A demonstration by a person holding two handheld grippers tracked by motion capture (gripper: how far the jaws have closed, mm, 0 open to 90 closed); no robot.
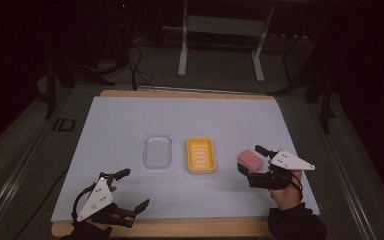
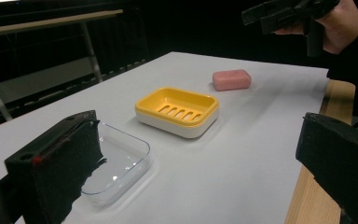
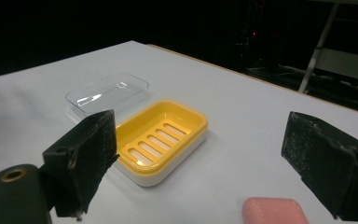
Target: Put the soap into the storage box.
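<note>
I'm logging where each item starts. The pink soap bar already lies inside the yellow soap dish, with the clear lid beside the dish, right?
Not quite. The pink soap bar lies on the white table, apart from the yellow soap dish, near the open right gripper. The dish is empty. The high view shows this, and the clear lid does sit beside the dish.

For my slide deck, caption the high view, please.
Open right gripper beside a pink soap bar, near a yellow soap dish and clear lid.
</note>
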